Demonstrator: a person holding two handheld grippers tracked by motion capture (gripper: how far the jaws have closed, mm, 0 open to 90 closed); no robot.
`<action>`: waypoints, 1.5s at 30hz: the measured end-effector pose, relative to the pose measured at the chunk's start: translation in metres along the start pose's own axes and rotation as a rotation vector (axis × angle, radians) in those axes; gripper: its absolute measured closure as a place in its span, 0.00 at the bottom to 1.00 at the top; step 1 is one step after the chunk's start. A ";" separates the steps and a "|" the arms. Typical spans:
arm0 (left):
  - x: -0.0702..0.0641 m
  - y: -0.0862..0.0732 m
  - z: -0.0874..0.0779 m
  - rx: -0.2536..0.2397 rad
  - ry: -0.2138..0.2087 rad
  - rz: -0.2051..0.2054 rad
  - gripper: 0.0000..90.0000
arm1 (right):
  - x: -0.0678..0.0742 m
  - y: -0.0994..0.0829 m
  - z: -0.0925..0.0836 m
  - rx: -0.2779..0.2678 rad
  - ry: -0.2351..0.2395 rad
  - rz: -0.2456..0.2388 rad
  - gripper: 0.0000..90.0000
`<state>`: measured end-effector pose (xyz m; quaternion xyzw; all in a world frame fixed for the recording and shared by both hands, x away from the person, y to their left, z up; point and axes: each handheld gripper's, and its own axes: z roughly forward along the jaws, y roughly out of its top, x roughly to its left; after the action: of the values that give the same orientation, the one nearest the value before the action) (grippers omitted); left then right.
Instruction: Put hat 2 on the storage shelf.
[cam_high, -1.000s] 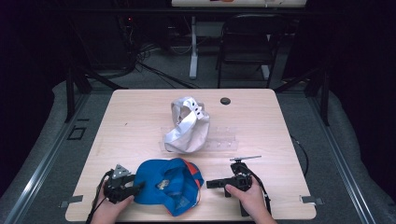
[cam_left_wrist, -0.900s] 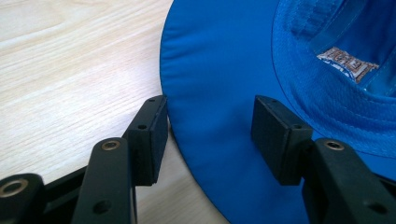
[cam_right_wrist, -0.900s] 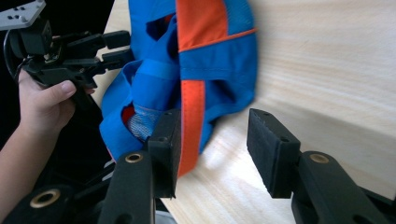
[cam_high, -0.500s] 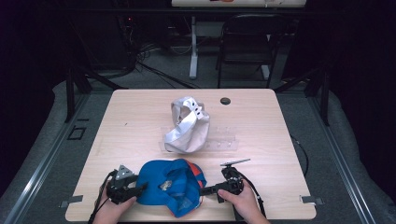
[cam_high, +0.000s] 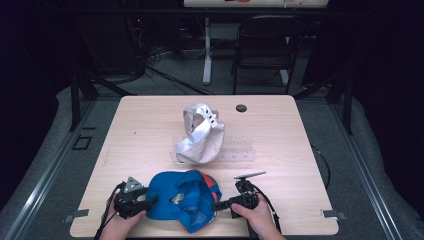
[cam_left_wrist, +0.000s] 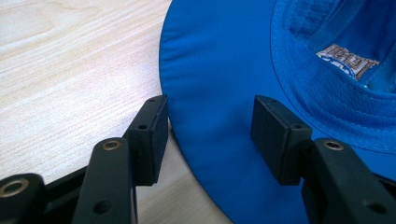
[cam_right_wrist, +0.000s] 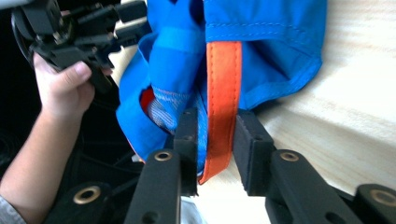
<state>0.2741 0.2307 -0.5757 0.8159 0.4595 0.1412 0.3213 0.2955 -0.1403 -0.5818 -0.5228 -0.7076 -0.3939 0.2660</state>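
Observation:
A blue cap (cam_high: 182, 200) with orange trim lies upside down near the table's front edge. My left gripper (cam_high: 150, 201) is at its left side. In the left gripper view the jaws (cam_left_wrist: 208, 116) stand open astride the brim's edge (cam_left_wrist: 224, 70), pads clear of the fabric. My right gripper (cam_high: 217, 205) is at the cap's right side. Its jaws have just been closing. In the right gripper view they (cam_right_wrist: 215, 121) pinch the orange strap (cam_right_wrist: 224, 84) and the blue fabric (cam_right_wrist: 261, 46) beside it. The other hand with its gripper (cam_right_wrist: 70, 28) shows at the top left there.
A white cap (cam_high: 200, 135) stands mid-table against a clear plastic stand (cam_high: 237, 155). A small black disc (cam_high: 241, 108) lies near the far edge. A black chair (cam_high: 265, 50) and cables sit behind the table. Light wood (cam_high: 310, 150) stretches to the right.
The right gripper has shifted slightly left onto the cap's edge and its jaws have narrowed around the orange strap. The left gripper and both caps have stayed put.

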 end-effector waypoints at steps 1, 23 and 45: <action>0.000 0.000 0.000 0.000 0.001 -0.001 0.52 | 0.000 0.000 -0.001 -0.011 0.006 0.008 0.84; -0.001 0.000 0.000 0.000 0.007 0.010 0.52 | -0.009 0.007 -0.032 -0.133 0.048 0.108 0.86; -0.001 0.000 0.001 -0.003 0.007 0.013 0.52 | -0.005 0.008 -0.030 -0.100 0.100 0.093 0.83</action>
<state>0.2743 0.2297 -0.5757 0.8179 0.4552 0.1468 0.3199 0.3039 -0.1664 -0.5667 -0.5476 -0.6478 -0.4415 0.2926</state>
